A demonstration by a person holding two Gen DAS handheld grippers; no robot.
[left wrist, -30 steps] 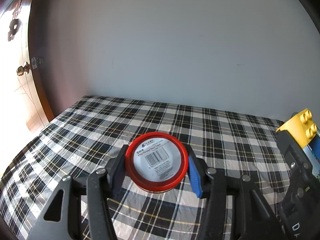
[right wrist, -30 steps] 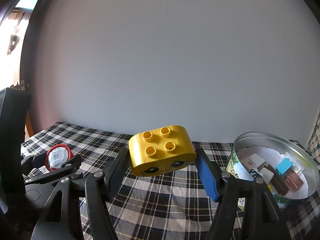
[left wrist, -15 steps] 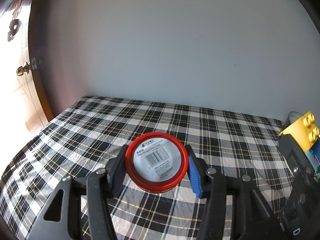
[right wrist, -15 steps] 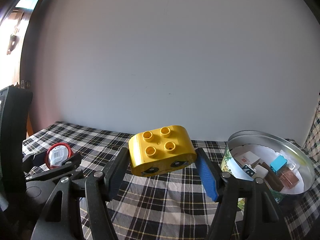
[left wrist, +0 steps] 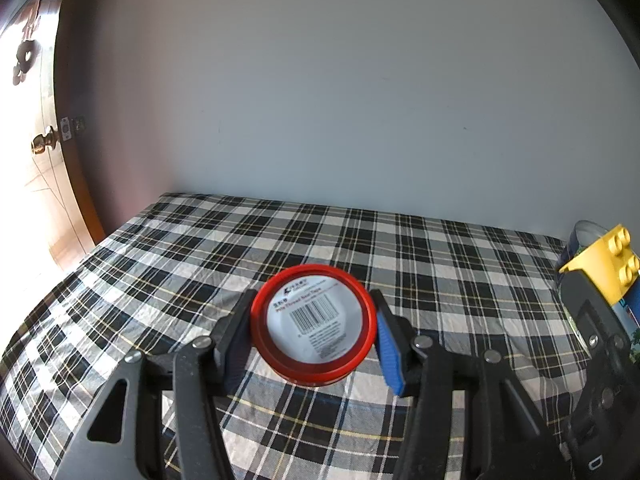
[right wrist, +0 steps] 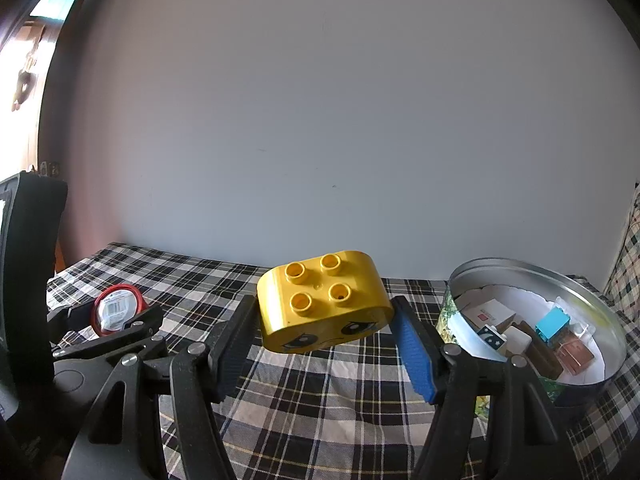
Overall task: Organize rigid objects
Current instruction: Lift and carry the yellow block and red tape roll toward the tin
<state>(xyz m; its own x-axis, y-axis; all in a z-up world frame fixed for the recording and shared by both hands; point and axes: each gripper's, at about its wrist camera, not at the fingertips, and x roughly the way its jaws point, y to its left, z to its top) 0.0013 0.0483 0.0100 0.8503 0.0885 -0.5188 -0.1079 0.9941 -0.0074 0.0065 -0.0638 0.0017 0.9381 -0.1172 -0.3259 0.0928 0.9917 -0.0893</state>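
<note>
- A round metal tin (right wrist: 536, 320) stands open on the checked cloth (right wrist: 328, 400) of the table, at the right of the right wrist view.
- Inside the tin lie small blocks: a white box with a red mark (right wrist: 486, 312), a turquoise block (right wrist: 552, 322), brown pieces (right wrist: 540, 354) and a reddish-brown block (right wrist: 576, 356), packed close together on a white lining.
- The right tool (right wrist: 326, 344) is partly open and clamps a yellow toy brick (right wrist: 322, 306) by its two ends, studs up, a painted face toward the camera. The brick hangs above the cloth, left of the tin.
- The left tool (left wrist: 314, 338) is closed on a flat round tin with a red rim (left wrist: 314, 330), its barcode label facing up, held over the cloth.
- The left tool tilts downward more steeply than the right.
- A plain pale wall (left wrist: 340, 100) rises behind the table.
</note>
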